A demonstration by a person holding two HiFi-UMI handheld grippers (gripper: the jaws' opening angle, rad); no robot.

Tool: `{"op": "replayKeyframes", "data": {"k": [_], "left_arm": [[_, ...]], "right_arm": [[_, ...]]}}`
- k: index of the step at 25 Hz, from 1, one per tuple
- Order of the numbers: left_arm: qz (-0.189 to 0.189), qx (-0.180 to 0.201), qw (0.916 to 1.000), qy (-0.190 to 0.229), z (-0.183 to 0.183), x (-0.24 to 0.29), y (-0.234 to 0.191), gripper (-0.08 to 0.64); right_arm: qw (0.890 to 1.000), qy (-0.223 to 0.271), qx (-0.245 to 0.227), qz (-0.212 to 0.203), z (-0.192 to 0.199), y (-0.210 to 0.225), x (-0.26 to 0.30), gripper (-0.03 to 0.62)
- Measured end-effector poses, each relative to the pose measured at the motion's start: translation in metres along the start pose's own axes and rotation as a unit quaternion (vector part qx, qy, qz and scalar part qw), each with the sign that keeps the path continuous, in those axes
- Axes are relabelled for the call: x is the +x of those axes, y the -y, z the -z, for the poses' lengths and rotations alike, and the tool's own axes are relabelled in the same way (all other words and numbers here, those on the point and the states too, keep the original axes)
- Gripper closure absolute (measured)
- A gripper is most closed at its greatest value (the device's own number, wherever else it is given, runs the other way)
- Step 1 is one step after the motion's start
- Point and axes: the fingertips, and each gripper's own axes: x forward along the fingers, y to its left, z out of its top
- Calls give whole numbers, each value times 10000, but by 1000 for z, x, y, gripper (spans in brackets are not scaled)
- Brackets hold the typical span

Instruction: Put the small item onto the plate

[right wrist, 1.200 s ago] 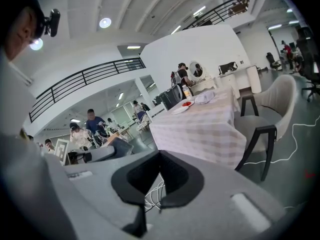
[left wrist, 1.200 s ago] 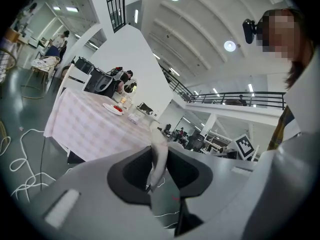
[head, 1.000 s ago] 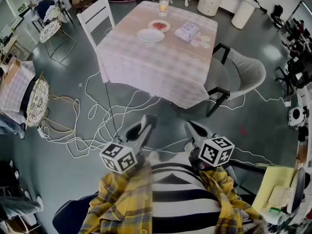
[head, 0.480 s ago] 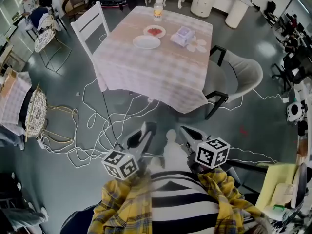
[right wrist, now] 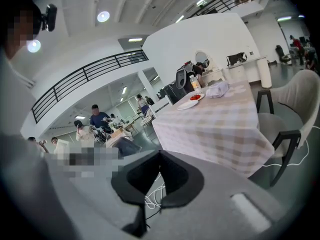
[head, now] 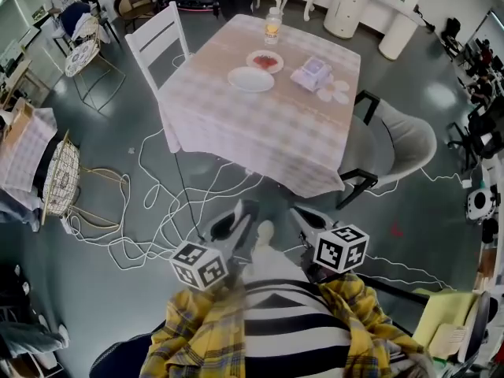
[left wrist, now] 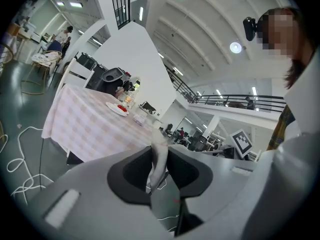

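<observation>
In the head view my left gripper (head: 246,213) is low in the picture over the floor, shut on a small pale item (head: 264,231). The left gripper view shows that item (left wrist: 160,160) pinched upright between the two dark pads. My right gripper (head: 299,216) is beside it, and its jaws meet with nothing between them (right wrist: 160,153). Well ahead of both, on the pink checked table (head: 260,128), lie an empty white plate (head: 250,79) and a plate with red pieces (head: 264,60).
A bottle (head: 272,25), a tissue pack (head: 313,72) and a flower-shaped mat (head: 334,91) share the table. A white chair (head: 161,38) stands at its left, a grey chair (head: 394,142) at its right. White cables (head: 165,211) loop over the floor in between.
Both grippers have moved a little over the floor towards the table, side by side. The left one has kept its hold on the pale item.
</observation>
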Motion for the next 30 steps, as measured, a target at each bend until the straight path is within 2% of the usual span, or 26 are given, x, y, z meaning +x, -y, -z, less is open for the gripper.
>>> {"op": "replayKeyframes", "data": {"k": [6,13,18,25,30], "left_arm": [[-114,22,9999,9,-27,25,-21,472],[-232,7,9997,-58,-58,60,-45,472],[-320,-43,9995,16,-73,93,-51,472],[-350,-14,9994,81,-105,131,-86,472],[-297,-41,9993,217,-131,158,-98,472]], "right_arm": [[9998,67,55,-185,-34,11,35,592],[9996,-105,117,-246,-66,28,68,592],[9994,-181,129,-260,-90,57,81,592],[9988,-176,-98,-453,-128,71,126,592],[9984,-197,-293,-430,-149,85,147,592]]}}
